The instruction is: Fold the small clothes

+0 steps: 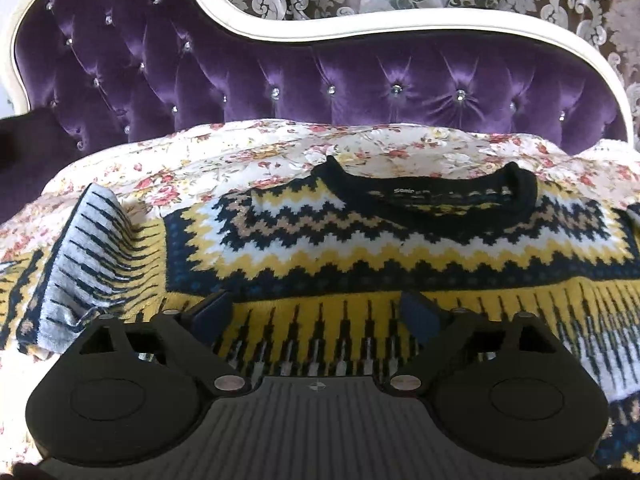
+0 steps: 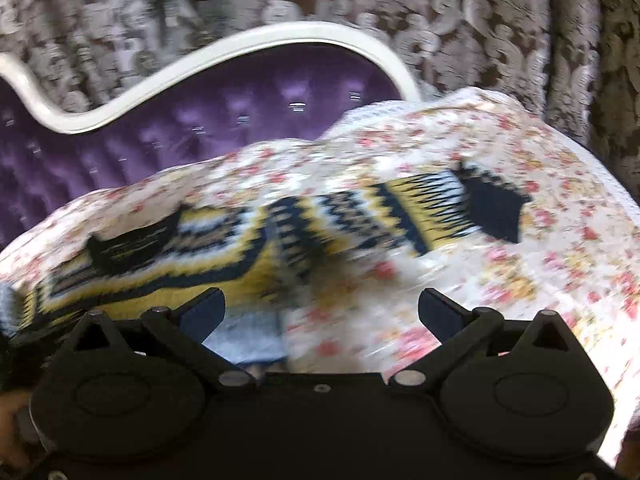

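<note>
A small knitted sweater [image 1: 360, 232] in yellow, navy, white and tan zigzags lies flat on a floral blanket [image 1: 224, 156], black collar [image 1: 432, 192] toward the headboard. Its left sleeve [image 1: 80, 256] is folded over, grey inside showing. My left gripper [image 1: 318, 312] is open and empty, just above the sweater's chest. In the blurred right wrist view the sweater [image 2: 224, 248] lies to the left, its right sleeve stretched out to a black cuff [image 2: 496, 208]. My right gripper [image 2: 320, 312] is open and empty over the blanket [image 2: 520, 280] beside the sweater's hem.
A purple tufted headboard [image 1: 280, 80] with a white curved frame [image 1: 360, 28] stands behind the blanket; it also shows in the right wrist view [image 2: 200, 128]. Patterned damask curtains [image 2: 440, 20] hang behind. The blanket's edge falls off at the right.
</note>
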Motion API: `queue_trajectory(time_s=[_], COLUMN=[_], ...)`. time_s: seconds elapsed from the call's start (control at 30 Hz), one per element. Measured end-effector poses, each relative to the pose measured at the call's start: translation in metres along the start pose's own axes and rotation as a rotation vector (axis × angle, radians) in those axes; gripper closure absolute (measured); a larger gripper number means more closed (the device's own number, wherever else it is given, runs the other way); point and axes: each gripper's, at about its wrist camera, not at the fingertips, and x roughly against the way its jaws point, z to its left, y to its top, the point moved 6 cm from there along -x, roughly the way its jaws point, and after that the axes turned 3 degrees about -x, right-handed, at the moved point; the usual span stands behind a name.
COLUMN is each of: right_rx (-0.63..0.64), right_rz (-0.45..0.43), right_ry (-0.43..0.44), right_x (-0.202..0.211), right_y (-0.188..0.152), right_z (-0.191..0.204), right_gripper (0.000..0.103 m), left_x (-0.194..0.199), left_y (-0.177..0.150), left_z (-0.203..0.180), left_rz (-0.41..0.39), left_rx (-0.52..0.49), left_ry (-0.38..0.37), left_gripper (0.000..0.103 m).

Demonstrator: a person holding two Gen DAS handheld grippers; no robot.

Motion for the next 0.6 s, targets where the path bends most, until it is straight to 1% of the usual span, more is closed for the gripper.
queue_trajectory(time_s=[0.03, 0.1, 0.13, 0.17, 0.2, 0.27, 0.33, 0.47, 0.57, 0.6], right_rx=[0.000, -0.013, -0.017, -0.018, -0.022, -0.038, -0.033, 0.004, 0.049, 0.060], right_rz=[-0.014, -0.039, -0.035, -0.030, -0.020, -0.011, -0.025, -0.038, -0.030, -0.029], right_ry=[-0.016, -0.054, -0.066, -0.076, -0.094, -0.138, -0.171, -0.174, -0.204, -0.212], right_x=[-0.006, -0.017, -0.024, -0.029, -0.037, -0.048, -0.056, -0.072, -0.085, -0.090], right_y=[0.008, 0.019, 0.025, 0.028, 0.033, 0.040, 0.047, 0.054, 0.055, 0.056], right_z=[-0.011, -0.033, -0.044, -0.052, -0.063, -0.080, -0.092, -0.094, -0.091, -0.091], right_gripper=[0.001, 0.002, 0.012, 0.020, 0.031, 0.033, 0.033, 0.033, 0.034, 0.037], left_x=[-0.001, 0.000, 0.000, 0.000, 0.000, -0.001, -0.001, -0.001, -0.001, -0.001], left_y=[-0.001, -0.001, -0.002, -0.001, -0.002, -0.002, -0.003, -0.004, -0.004, -0.004], left_z=[-0.001, -0.003, -0.004, -0.004, -0.003, -0.001, -0.002, -0.003, -0.004, -0.004], left_rz=[0.000, -0.005, -0.008, -0.011, -0.011, -0.008, -0.013, -0.016, -0.016, -0.017], left_rx=[-0.011, -0.027, -0.029, -0.031, -0.028, -0.017, -0.018, -0.021, -0.020, -0.021], left_ry=[0.016, 0.034, 0.038, 0.040, 0.037, 0.028, 0.029, 0.033, 0.032, 0.032], left_gripper=[0.006, 0.005, 0.005, 0.005, 0.005, 0.005, 0.005, 0.004, 0.004, 0.004])
